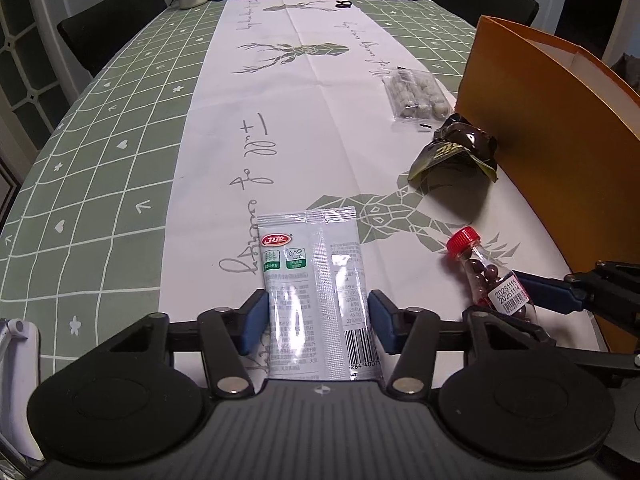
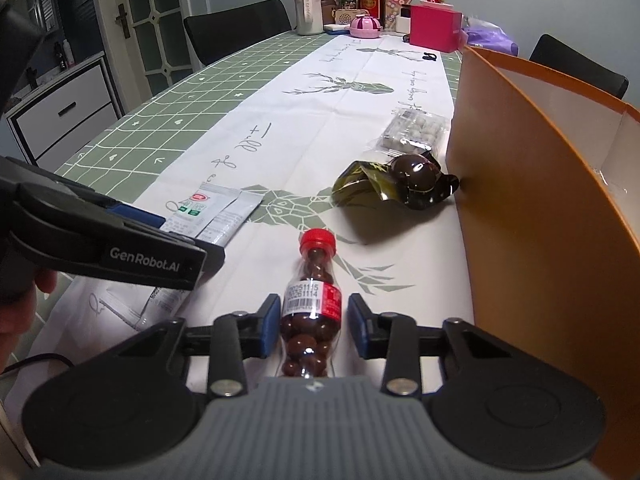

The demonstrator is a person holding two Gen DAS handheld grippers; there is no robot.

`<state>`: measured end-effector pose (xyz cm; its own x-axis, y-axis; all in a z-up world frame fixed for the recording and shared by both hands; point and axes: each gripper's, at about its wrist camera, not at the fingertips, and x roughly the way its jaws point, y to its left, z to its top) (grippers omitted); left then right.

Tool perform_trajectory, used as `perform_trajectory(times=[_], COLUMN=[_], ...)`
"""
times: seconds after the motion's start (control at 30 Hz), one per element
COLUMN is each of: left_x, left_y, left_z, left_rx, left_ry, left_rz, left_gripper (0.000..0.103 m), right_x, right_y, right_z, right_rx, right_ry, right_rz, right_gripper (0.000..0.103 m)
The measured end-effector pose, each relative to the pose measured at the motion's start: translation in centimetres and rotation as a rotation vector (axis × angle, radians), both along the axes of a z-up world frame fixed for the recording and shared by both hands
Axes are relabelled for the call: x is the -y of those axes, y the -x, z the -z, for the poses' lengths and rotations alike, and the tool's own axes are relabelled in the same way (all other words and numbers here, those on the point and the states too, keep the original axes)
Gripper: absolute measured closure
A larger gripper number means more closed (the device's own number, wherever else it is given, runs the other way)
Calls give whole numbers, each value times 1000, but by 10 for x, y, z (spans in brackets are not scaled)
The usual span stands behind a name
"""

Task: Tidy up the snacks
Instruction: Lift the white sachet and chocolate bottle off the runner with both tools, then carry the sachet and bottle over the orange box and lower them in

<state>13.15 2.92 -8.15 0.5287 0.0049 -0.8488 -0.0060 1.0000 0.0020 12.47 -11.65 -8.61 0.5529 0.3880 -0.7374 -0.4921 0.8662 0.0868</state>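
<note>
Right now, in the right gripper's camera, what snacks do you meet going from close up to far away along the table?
Bottle of chocolate balls between the right gripper fingers → dark green snack bag → clear pack of pale round candies → pink box at the far end.

Glossy grey foil sachet (image 1: 316,292); clear plastic bottle (image 2: 310,312), matt orange card box (image 2: 540,200); smooth printed tablecloth (image 1: 120,160)
</note>
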Motion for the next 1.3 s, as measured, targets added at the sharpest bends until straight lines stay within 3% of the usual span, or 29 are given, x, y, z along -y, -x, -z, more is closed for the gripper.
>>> perform_trajectory(times=[0.5, 0.63, 1.03, 1.3], left_x=[-3, 2, 19, 38], left_y=[14, 18, 32, 39], left_z=[-10, -23, -74, -116], left_rx=[-12, -5, -6, 53], left_ry=[47, -2, -72, -131], left_rz=[42, 74, 225, 310], left_gripper=[49, 49, 49, 49], right_x=[1, 3, 16, 38], right_y=[-3, 0, 11, 23], right_z=[-4, -11, -59, -108], right_rx=[-52, -50, -78, -52], right_ry=[-26, -33, -37, -58], right_rz=[3, -6, -103, -152], right_gripper=[73, 73, 73, 73])
